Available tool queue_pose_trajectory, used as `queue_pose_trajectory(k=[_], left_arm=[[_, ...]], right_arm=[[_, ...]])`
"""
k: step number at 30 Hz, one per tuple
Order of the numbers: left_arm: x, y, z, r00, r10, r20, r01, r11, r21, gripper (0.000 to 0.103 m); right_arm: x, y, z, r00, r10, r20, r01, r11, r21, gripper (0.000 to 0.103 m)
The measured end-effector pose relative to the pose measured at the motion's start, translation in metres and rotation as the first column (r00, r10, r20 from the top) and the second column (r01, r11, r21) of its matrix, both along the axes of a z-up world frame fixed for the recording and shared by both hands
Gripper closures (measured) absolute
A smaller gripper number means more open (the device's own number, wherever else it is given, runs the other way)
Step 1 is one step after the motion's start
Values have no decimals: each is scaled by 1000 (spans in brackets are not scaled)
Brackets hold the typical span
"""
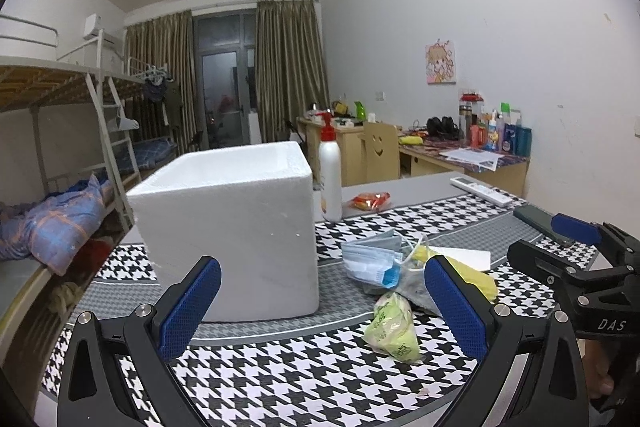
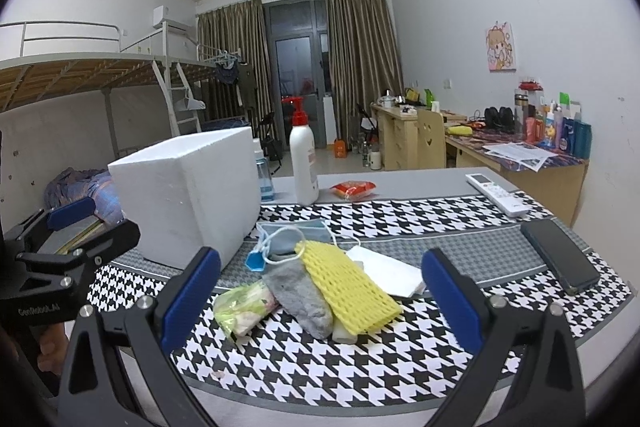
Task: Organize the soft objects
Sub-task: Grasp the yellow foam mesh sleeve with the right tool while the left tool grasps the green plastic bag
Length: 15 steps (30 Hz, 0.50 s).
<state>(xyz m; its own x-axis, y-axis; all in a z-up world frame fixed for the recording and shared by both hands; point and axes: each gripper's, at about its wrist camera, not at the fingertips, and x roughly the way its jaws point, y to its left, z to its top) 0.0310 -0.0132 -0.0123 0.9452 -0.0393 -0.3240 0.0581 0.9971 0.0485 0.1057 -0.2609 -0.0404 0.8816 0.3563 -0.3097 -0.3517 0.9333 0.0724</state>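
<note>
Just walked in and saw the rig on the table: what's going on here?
A person holds a tool in each hand over a houndstooth table. Both the left tool and the right tool are open and empty. A pile of soft things lies loose ahead: face masks, a yellow foam net, a grey cloth and a green packet. The white foam box stands beside them. Nothing is picked up yet.

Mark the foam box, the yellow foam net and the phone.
foam box (image 2: 188,199), right wrist view, front face.
yellow foam net (image 2: 348,287), right wrist view, middle of the mesh.
phone (image 2: 560,255), right wrist view, middle of the dark screen.
</note>
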Motion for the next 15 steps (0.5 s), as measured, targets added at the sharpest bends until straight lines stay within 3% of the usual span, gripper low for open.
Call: queue_pose_trajectory(k=[15], left_arm=[[28,-12,-22,989,-62,-131,64,998,12,1]], right_arm=[[23,-1,-15,997,-3,-79,0,999,-42,1]])
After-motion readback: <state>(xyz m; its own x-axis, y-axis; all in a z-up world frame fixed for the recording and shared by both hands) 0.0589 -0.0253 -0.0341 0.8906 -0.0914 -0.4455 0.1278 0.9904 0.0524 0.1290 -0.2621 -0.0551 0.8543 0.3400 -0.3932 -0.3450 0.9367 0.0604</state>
